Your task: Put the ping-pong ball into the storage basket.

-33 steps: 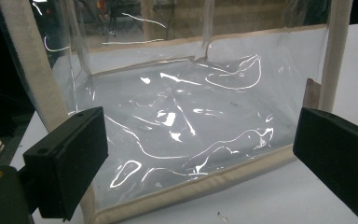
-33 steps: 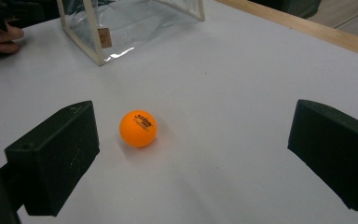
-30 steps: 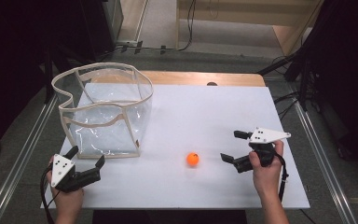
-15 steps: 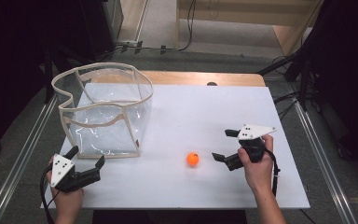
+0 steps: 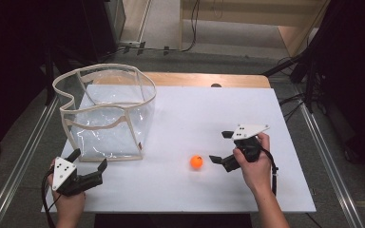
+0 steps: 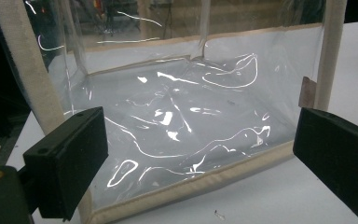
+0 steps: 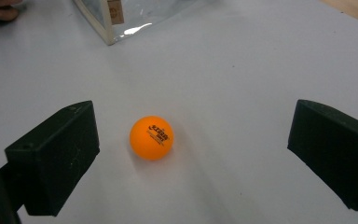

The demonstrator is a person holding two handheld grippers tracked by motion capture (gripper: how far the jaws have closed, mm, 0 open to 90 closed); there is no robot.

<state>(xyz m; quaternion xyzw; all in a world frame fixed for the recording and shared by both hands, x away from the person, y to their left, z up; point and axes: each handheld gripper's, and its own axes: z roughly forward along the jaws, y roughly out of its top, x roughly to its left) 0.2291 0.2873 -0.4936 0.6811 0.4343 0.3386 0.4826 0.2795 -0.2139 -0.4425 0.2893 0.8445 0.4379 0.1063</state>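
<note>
Right gripper [image 5: 221,147] lines up on an orange ball [image 5: 196,162] on the white table [image 5: 209,114].

The ball lies on the table toward its near edge, right of centre, just beyond the right gripper's wide-apart jaws. The left gripper [image 5: 89,161], jaws also spread, sits at the near left corner facing the clear bin [image 5: 105,114].

One orange ball [image 5: 196,162] on the white table [image 5: 199,109], right of centre, near side. One clear plastic bin [image 5: 105,112] with beige trim, far left on the table. Two grippers: left gripper [image 5: 87,165] at the near left corner, right gripper [image 5: 221,147] just right of the ball. Two jaws on each, four black jaws total. Two grey three-cornered plates, one per gripper. Two hands, one on each gripper. One table.
</note>
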